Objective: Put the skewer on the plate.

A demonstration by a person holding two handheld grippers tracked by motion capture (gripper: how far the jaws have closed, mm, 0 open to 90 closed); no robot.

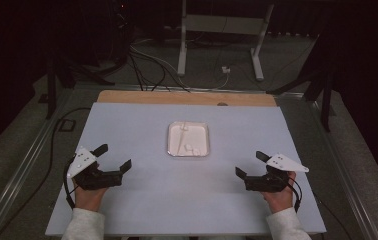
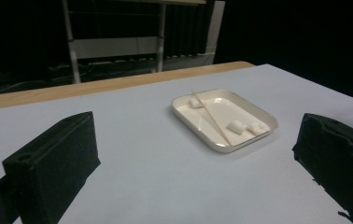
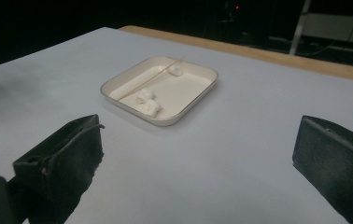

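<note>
Tray (image 1: 188, 139) sits near the middle of the desk (image 1: 142, 205), a little toward 12 o'clock from the center. It is small, white and square with round corners. Inside it lie a thin wooden stick (image 2: 212, 120) and three little white lumps (image 2: 236, 126); one lump is at the far end by the tip of the stick and two are close together at the near end. The stick runs long-ways across the tray, and one tip rests on the rim. A pale sheet covers the desk, and a bare strip of wood (image 1: 187, 97) shows along the edge at 12 o'clock. The left gripper (image 1: 114, 157) is at about 8 o'clock from the tray, well apart from it, held in a hand with a white sleeve. Its jaws are spread wide with nothing between them. The right gripper (image 1: 249, 165) is at about 4 o'clock from the tray, also well apart, and its jaws are spread wide with nothing in them too. Both grippers point in toward the tray. The room around the desk is dark. On the grey floor (image 1: 207, 65) past the desk, at 12 o'clock, stand the white legs of a frame (image 1: 219, 27), with black and white cables (image 1: 149, 65) lying beside them. Metal rails run along both sides of the desk.
</note>
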